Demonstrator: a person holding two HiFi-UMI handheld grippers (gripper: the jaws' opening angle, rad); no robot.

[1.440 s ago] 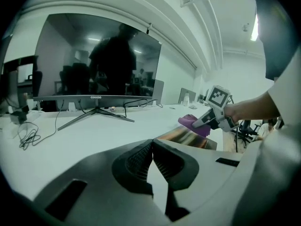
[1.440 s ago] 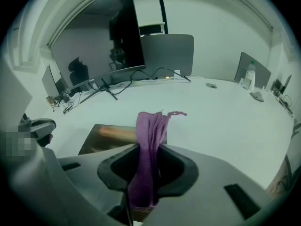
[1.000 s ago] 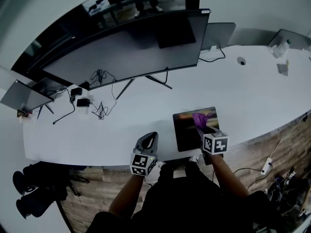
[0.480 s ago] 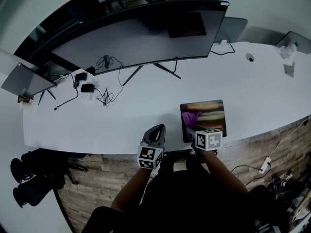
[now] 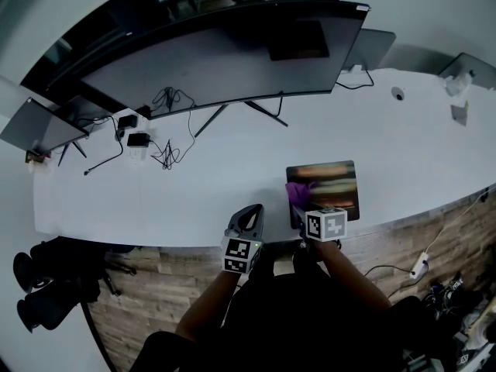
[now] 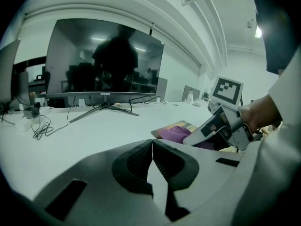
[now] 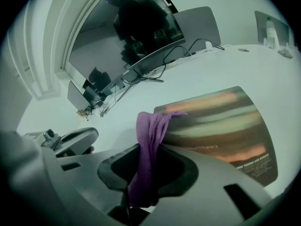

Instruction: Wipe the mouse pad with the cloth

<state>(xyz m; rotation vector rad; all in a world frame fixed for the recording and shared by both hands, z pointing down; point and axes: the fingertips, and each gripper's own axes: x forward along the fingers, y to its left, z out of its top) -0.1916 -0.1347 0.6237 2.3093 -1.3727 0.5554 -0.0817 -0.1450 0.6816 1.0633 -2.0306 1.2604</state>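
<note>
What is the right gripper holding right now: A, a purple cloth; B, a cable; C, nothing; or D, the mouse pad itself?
A: in the right gripper view the right gripper has its jaws shut on the purple cloth, which hangs at the left edge of the mouse pad.

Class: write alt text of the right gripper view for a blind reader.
The right gripper is shut on a purple cloth that touches the left edge of a striped mouse pad on a white desk. A dark monitor stands behind.
</note>
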